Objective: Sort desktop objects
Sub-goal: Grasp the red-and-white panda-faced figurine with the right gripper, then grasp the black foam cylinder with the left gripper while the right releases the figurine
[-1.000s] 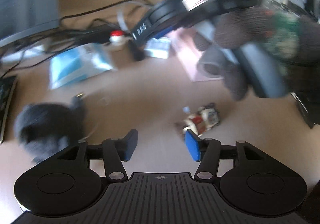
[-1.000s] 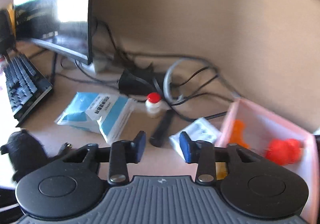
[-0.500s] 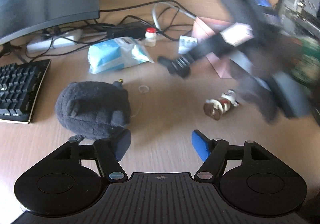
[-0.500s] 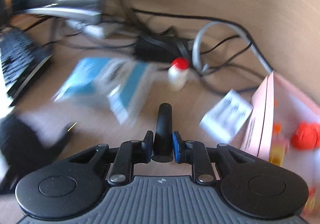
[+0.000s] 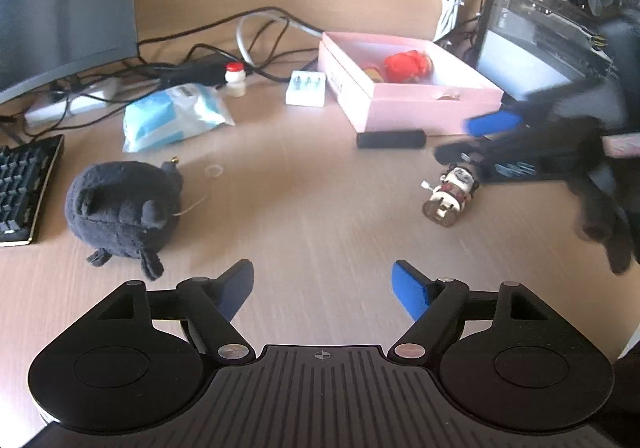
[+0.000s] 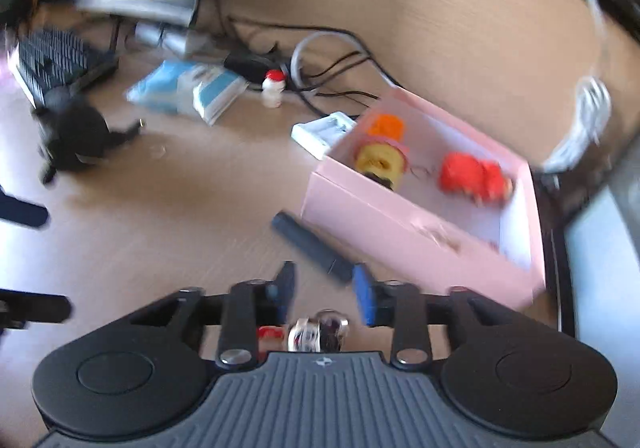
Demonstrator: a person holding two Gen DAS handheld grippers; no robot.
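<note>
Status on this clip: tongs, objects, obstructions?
Both tongs open, empty. Black cylinder on desk beside pink box. Wind-up toy loose below right tongs.

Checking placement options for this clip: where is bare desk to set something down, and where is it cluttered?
Bare desk runs between the dark plush toy and the small figurine, up to the black cylinder. It is crowded behind: wipes packet, cables, pink box.
</note>
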